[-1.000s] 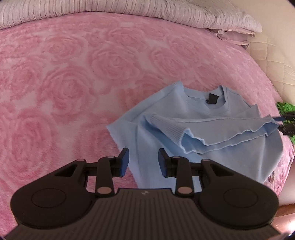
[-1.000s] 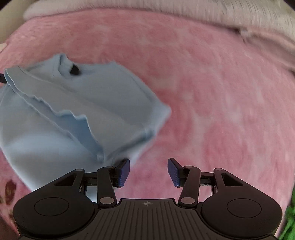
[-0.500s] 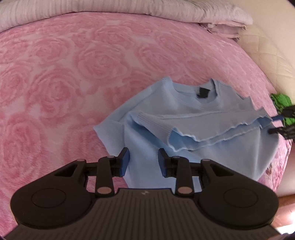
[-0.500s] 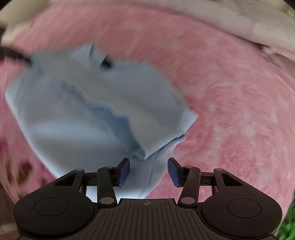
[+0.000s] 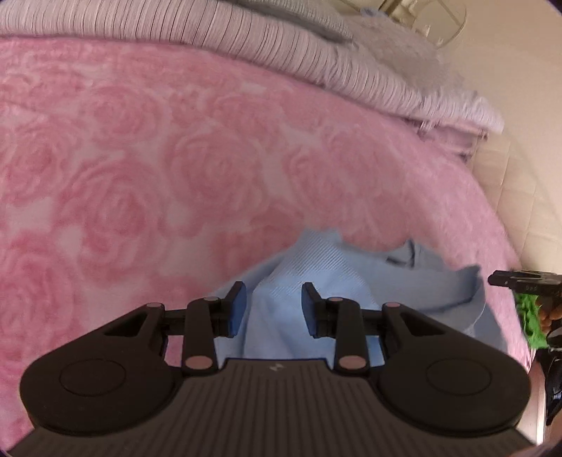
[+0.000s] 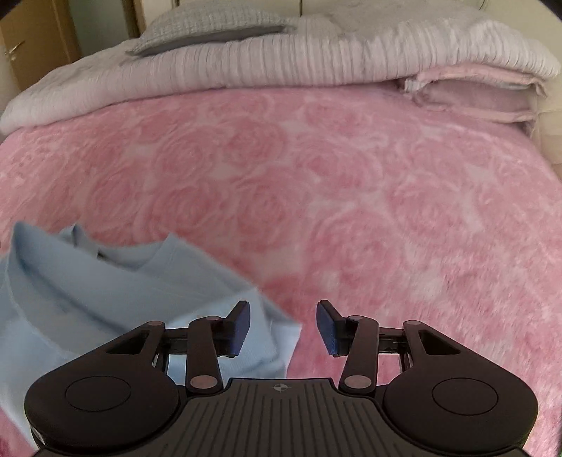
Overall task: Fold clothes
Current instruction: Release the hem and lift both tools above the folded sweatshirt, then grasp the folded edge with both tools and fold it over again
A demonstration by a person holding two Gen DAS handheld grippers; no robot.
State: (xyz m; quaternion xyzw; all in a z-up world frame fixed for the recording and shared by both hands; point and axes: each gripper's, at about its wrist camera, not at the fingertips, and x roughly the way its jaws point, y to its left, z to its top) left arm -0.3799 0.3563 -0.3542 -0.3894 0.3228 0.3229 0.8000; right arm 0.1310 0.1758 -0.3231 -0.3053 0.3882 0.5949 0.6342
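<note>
Since the earlier frames both cameras have dropped low and close: the light blue sweater (image 5: pixel 316 281), formerly seen whole with its folded sleeve across the chest, now fills only the lower part of each view. Left gripper (image 5: pixel 274 309): jaws spread wide, holding nothing, with a ridge of the sweater's ribbed cloth lying in the gap between the blue pads (image 5: pixel 236 309); contact with the cloth cannot be judged. Right gripper (image 6: pixel 282 328): jaws likewise spread and empty, the left pad over the sweater's (image 6: pixel 123 291) corner, the right pad over the pink rose-patterned blanket (image 6: pixel 316 182). The sweater lies on this blanket near the bed's front edge; its lower part is hidden behind both gripper bodies, and its neckline is blurred. Only the left wrist view shows the other gripper's black tip at the right margin, beside a green item (image 5: pixel 532 316) cut off by the frame. Only the right wrist view shows the grey pillow (image 6: pixel 210 28) atop the pale folded quilt (image 6: pixel 281 63) and a wooden door (image 6: pixel 35 38).
</note>
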